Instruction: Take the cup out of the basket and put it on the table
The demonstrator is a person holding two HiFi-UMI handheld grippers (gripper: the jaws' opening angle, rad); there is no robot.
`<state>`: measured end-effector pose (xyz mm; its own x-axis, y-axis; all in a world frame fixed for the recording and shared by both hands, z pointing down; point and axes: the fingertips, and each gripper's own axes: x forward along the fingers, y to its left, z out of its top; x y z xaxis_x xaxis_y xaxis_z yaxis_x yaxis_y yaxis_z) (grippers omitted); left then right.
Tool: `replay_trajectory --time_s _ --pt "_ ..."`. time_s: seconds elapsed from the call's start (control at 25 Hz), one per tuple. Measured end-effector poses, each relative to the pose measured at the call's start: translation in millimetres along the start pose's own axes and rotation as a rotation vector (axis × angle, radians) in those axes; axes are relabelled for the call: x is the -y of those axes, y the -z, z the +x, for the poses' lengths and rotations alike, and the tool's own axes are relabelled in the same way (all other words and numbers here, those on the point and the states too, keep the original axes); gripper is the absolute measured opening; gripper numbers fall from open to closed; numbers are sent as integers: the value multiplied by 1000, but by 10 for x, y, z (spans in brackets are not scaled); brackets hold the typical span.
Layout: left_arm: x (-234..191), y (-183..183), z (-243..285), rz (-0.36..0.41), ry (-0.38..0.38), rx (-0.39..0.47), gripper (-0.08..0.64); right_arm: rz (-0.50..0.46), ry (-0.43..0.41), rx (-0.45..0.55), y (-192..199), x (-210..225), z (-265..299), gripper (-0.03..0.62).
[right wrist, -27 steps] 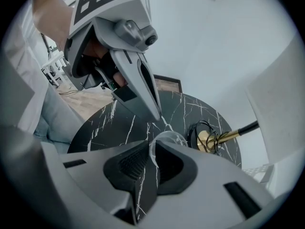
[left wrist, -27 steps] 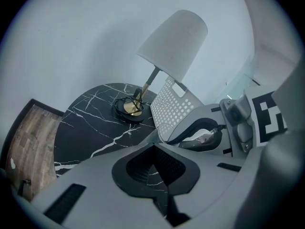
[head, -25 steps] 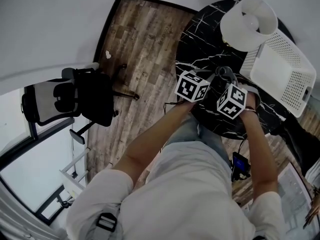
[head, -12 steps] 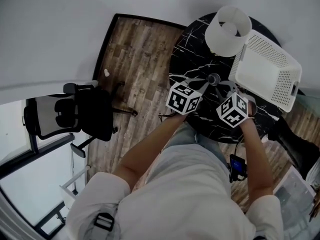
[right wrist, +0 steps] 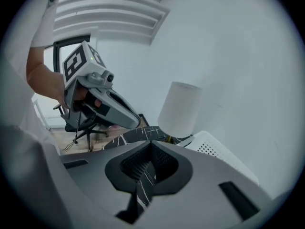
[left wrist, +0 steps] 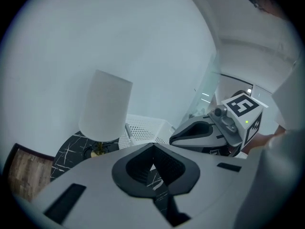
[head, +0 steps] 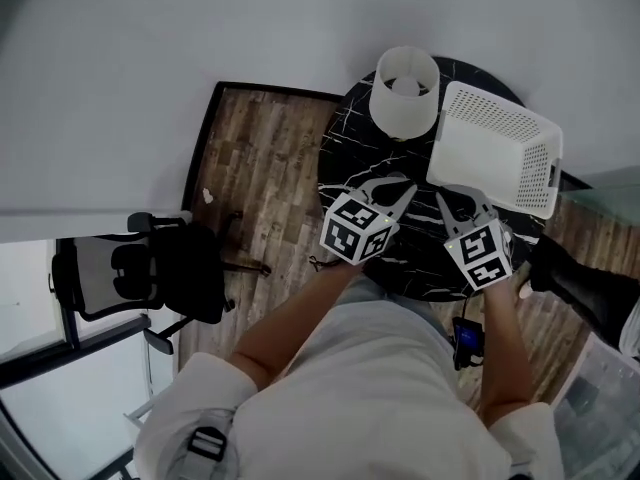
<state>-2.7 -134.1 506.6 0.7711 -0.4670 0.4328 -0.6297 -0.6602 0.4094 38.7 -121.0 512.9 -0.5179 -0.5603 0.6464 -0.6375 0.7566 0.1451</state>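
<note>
— What are you standing over?
— I'm looking down on a round black table [head: 350, 153] with white veins, sitting on a wood floor [head: 260, 158]. An office chair [head: 140, 273] is standing well apart, off to my left.

— What is sitting on the table?
— A white perforated basket [head: 495, 143] is lying on the far right part. A lamp [head: 405, 86] with a white shade is standing just beside it, on its left.

— And your claws?
— I'm holding both above the near part of the table, pointing toward the lamp and basket. My left gripper [left wrist: 152, 145] is closed, tips meeting, gripping nothing. Only marble is showing through the hollow behind the tips. My right gripper [right wrist: 151, 142] is closed the same way and is empty too.

— Where is the cup?
— I'm not making out the cup in any view, so I can't tell whether it is lying in the basket.
</note>
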Motion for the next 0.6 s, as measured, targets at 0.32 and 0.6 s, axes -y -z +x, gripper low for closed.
replay_trajectory --time_s 0.32,0.6 --pt "596 -570 -48 78 55 127 5 129 126 195 -358 262 -773 6" --pt "1202 -1035 -236 174 94 241 5 234 205 361 -608 365 -1458 7"
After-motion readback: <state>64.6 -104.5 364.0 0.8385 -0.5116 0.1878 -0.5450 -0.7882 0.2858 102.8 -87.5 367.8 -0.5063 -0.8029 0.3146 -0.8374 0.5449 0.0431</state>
